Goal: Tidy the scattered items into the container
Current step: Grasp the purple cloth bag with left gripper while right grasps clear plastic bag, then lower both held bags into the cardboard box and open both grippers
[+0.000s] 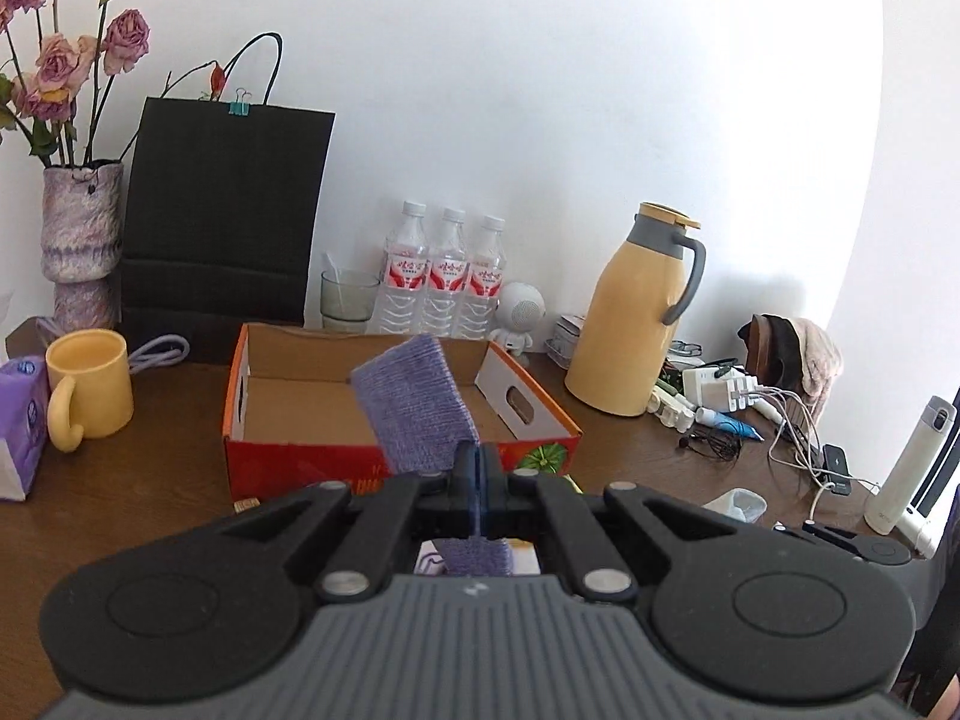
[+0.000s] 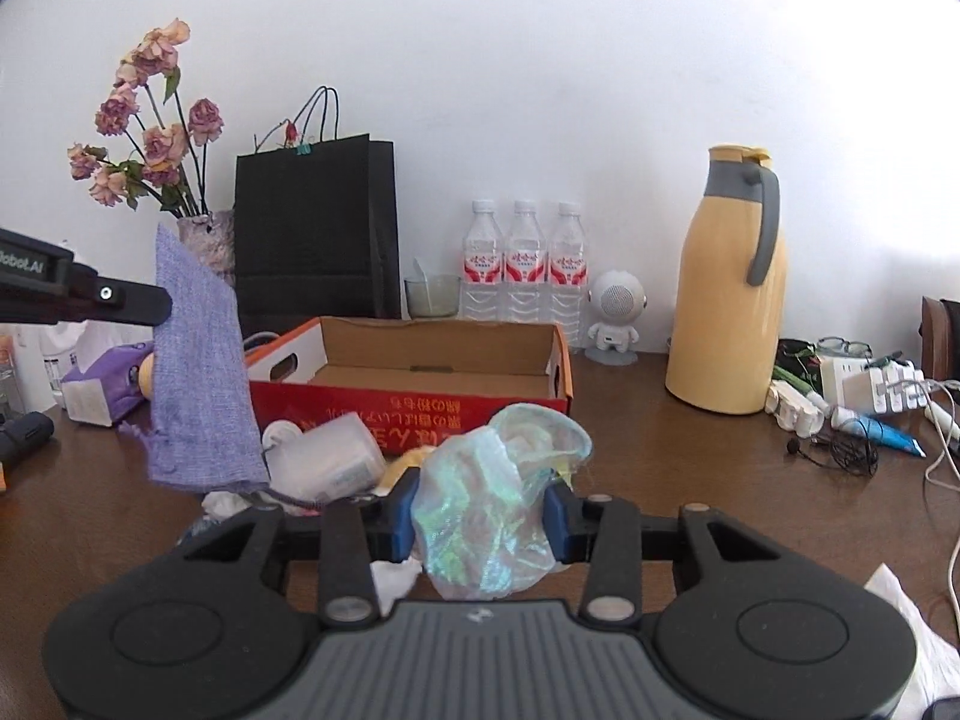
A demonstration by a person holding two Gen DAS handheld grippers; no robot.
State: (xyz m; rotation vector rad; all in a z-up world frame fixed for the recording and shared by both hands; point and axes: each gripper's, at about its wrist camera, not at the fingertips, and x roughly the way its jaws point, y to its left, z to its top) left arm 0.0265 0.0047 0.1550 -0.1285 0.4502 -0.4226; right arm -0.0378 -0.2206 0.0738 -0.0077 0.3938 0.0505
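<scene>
currently my left gripper [image 1: 478,468] is clamping its jaws tight on the purple cloth pouch [image 1: 417,402], holding it above the desk [image 1: 150,480] before the cardboard box [image 1: 396,456]. my right gripper [image 2: 483,516] is pinching the iridescent bag [image 2: 498,498], jaws partly apart.

Purple pouch [image 1: 414,402]: hides part of my view into the cardboard box [image 1: 264,360].
Sheer bag [image 2: 492,510]: contents too blurred to tell.
Tissue pack [image 1: 21,426]: cut off at the picture's left edge.
</scene>
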